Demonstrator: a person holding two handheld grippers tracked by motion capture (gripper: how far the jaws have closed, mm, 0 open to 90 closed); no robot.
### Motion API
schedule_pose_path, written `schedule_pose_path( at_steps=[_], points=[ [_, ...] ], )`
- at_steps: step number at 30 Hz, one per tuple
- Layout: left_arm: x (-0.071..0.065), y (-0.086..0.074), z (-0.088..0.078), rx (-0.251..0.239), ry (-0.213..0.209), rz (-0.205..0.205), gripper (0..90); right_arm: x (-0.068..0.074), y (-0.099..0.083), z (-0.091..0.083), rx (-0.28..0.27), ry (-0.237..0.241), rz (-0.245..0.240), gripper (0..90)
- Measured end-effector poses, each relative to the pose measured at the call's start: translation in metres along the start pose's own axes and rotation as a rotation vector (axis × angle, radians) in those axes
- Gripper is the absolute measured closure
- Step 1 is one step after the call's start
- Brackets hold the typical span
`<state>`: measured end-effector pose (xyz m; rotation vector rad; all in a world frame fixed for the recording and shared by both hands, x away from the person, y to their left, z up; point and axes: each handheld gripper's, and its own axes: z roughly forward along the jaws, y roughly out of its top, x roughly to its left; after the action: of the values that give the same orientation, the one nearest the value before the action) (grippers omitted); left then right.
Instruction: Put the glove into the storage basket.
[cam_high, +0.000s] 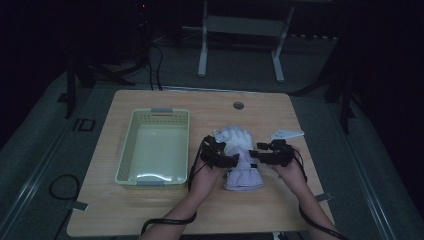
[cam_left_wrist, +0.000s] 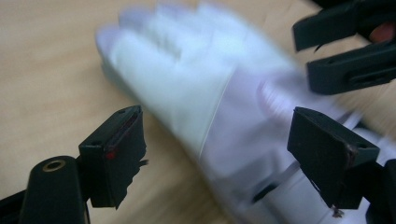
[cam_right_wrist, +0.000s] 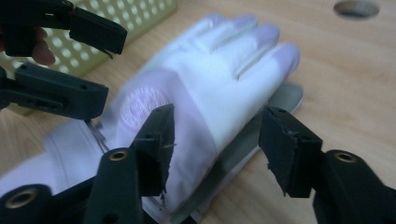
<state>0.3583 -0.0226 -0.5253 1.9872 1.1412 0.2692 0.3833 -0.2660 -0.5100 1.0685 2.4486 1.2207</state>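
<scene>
A white padded glove (cam_high: 239, 155) lies flat on the wooden table (cam_high: 150, 210), fingers pointing away from me, cuff toward me. A grey layer (cam_right_wrist: 261, 135) shows under its edge. My left gripper (cam_high: 234, 161) is at the glove's left side, level with the wrist, and stands open. In the left gripper view its jaws straddle the blurred glove (cam_left_wrist: 196, 93) just above it. My right gripper (cam_high: 253, 155) faces it from the glove's right side, also open. The right gripper (cam_right_wrist: 219, 149) hovers over the glove (cam_right_wrist: 210, 79) near a round logo (cam_right_wrist: 142, 105). Neither holds anything.
A pale green perforated basket (cam_high: 126, 150) stands left of the glove, close to the left gripper (cam_right_wrist: 60, 60). A white paper tag (cam_high: 287, 134) lies to the right. A round cable hole (cam_high: 238, 105) sits near the table's far edge. Dark floor and a frame lie beyond.
</scene>
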Motion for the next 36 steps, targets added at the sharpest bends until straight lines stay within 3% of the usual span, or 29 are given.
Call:
schedule_pose_path(
  at_steps=[6,11,12,15,17,19,21,23,27,36],
  points=[
    [0.007,-0.011,0.017,0.051,-0.057,-0.055,19.0,-0.002,-0.016,0.012,0.056,0.012,0.027,41.8],
    [0.018,-0.018,0.032,0.08,-0.152,-0.173,19.0,-0.006,-0.027,0.023,0.098,0.005,0.046,41.2],
    [0.021,-0.02,0.033,0.077,-0.176,-0.19,20.5,-0.008,-0.028,0.025,0.106,0.027,0.077,43.6],
    [0.023,-0.019,0.035,0.081,-0.208,-0.17,24.1,-0.012,-0.028,0.027,0.119,0.062,0.102,46.0],
    [0.025,-0.018,0.036,0.09,-0.264,-0.179,34.0,-0.014,-0.028,0.028,0.121,0.109,0.108,55.0],
    [0.027,-0.018,0.037,0.096,-0.298,-0.184,40.8,-0.015,-0.029,0.029,0.123,0.125,0.117,60.1],
    [0.028,-0.017,0.037,0.099,-0.32,-0.192,47.6,-0.016,-0.03,0.029,0.124,0.142,0.162,65.9],
    [0.026,-0.016,0.036,0.102,-0.321,-0.181,56.1,-0.015,-0.03,0.029,0.121,0.14,0.186,73.3],
    [0.022,-0.011,0.032,0.106,-0.303,-0.153,67.8,-0.009,-0.027,0.026,0.118,0.097,0.177,80.7],
    [0.009,0.003,0.016,0.102,-0.286,-0.1,71.6,-0.002,-0.02,0.009,0.082,0.077,0.184,81.9]
  ],
)
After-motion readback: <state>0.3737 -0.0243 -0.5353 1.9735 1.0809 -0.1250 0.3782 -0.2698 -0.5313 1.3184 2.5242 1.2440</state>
